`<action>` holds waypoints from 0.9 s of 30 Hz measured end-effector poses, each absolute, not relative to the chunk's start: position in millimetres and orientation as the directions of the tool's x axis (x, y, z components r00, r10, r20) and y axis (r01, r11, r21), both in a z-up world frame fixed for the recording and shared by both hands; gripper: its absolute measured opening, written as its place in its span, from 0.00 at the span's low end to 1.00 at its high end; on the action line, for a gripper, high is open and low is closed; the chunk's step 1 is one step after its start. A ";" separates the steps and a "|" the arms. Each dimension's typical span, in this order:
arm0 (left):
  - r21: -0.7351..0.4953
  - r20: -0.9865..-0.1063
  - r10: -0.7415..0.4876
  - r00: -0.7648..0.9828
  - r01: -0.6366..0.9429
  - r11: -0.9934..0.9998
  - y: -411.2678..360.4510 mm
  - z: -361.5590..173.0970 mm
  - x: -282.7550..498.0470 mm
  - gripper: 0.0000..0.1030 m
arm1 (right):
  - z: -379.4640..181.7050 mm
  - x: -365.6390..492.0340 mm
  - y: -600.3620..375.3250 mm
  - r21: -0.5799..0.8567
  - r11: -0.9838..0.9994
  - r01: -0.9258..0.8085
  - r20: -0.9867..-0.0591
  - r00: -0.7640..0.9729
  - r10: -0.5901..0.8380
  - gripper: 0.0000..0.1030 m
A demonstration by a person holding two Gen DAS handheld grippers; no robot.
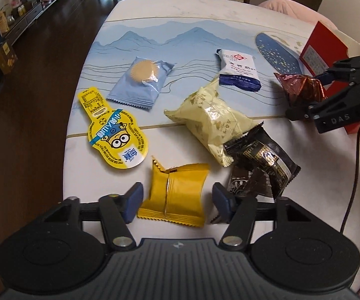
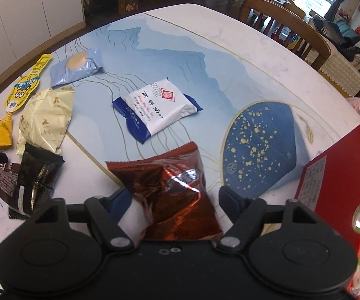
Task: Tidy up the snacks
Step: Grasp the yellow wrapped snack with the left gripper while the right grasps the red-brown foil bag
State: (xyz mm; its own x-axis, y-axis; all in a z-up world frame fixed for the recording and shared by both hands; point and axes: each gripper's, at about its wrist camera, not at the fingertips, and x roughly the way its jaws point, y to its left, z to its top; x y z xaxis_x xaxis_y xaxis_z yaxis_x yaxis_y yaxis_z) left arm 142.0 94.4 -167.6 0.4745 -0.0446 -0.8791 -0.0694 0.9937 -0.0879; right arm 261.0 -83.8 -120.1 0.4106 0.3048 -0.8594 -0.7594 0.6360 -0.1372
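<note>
Two at once here. Left hand-held gripper [image 1: 176, 201] down over the orange packet [image 1: 177, 197] on the surface [image 1: 100, 175], jaws flanking it with small gaps either side, so not pinched yet. Right hand-held gripper [image 2: 177, 203] straddling the crinkly brown foil packet [image 2: 172, 192]; left pad hidden behind foil, right pad looks clear, grip hard to call. Red box [image 2: 337, 180] just right, probably the drop spot.

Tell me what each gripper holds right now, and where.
Left gripper: nothing yet; the yellow packet lies between open jaws. Right gripper straddles the red foil packet; grip cannot be told.
</note>
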 end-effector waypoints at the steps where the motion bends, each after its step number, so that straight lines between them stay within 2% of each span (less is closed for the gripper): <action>1: -0.080 -0.879 -0.038 0.475 -0.068 0.995 93.6 -167.6 141.8 0.51 | -120.5 260.0 -83.9 -0.133 0.642 -0.755 -0.859 0.411 0.306 0.68; 3: -0.062 -0.879 -0.023 0.476 -0.067 0.996 91.8 -167.2 141.9 0.44 | -120.7 257.7 -84.3 -0.140 0.662 -0.736 -0.853 0.429 0.296 0.63; 7: -0.074 -0.878 -0.022 0.478 -0.090 0.993 91.9 -166.5 141.3 0.43 | -118.7 254.8 -88.5 -0.112 0.712 -0.693 -0.844 0.444 0.300 0.53; 27: -0.178 -0.867 -0.054 0.496 -0.206 0.962 99.6 -144.0 121.9 0.39 | -65.9 206.8 -125.2 0.023 0.818 -0.574 -0.784 0.498 0.371 0.51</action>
